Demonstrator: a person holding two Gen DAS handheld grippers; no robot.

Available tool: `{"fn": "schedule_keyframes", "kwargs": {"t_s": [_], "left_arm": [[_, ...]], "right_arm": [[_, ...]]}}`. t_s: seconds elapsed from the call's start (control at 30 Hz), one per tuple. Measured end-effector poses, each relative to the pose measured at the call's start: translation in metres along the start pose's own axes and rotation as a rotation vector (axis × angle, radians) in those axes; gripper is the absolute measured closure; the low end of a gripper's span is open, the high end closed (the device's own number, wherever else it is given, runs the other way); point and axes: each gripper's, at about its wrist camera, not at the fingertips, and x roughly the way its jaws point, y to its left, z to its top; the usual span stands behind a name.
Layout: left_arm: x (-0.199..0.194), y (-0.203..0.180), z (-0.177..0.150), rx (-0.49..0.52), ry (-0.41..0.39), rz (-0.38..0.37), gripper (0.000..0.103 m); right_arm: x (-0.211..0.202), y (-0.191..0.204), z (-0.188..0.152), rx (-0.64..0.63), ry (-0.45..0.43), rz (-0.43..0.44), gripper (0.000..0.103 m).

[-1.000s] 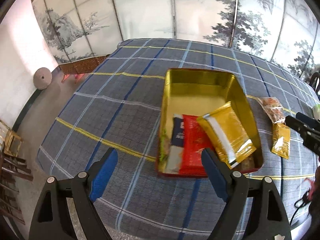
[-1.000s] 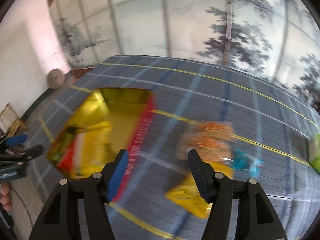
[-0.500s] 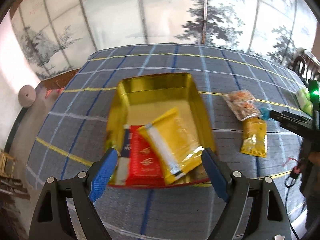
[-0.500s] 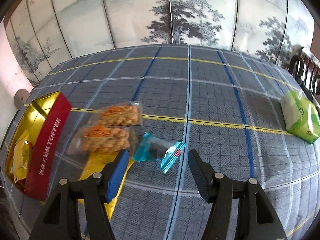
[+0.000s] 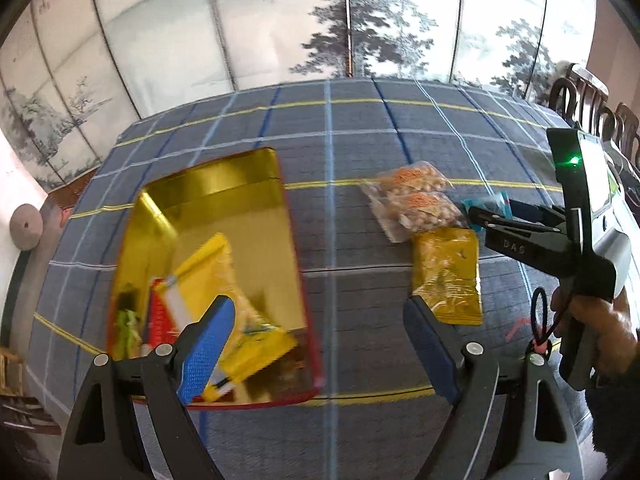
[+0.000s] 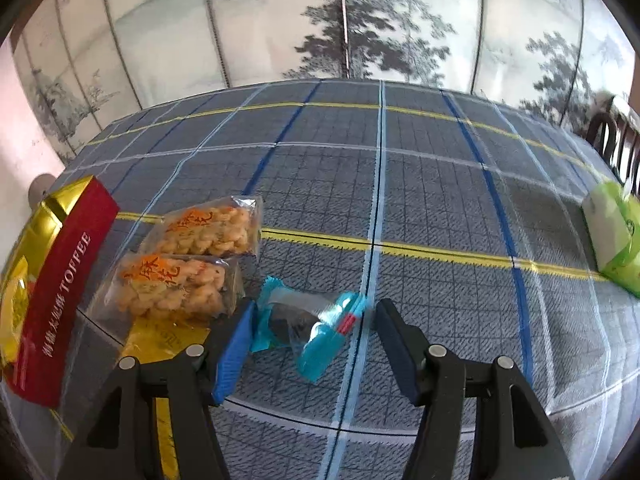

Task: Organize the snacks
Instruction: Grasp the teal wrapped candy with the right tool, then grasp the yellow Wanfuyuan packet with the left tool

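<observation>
Snacks lie mid-tabletop: my right hand-held gripper has just been closing around a teal-wrapped candy, pads not yet pressing it. My left hand-held gripper hangs released above the gold-lined red tin holding yellow packets.

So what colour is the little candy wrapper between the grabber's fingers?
Light blue wrapper with a see-through middle, clearest in the right wrist view.
</observation>
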Motion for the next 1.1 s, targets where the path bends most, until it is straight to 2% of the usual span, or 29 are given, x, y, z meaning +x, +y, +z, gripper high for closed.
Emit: {"fn": "schedule_keyframes", "kwargs": {"t_s": [0.2, 0.73, 1.1], "left_arm": [[0.012, -0.026, 0.001, 0.032, 0.006, -0.032, 0.019], [0.046, -0.067, 0.006, 0.057, 0.025, -0.113, 0.019], [0.066, -0.088, 0.011, 0.086, 0.05, -0.128, 0.017]], "right_arm": [[-0.004, -0.009, -0.005, -0.015, -0.03, 0.01, 0.072], [-0.019, -0.052, -0.019, 0.015, -0.034, 0.037, 0.074], [-0.036, -0.076, -0.042, 0.063, -0.038, 0.022, 0.074]]}}
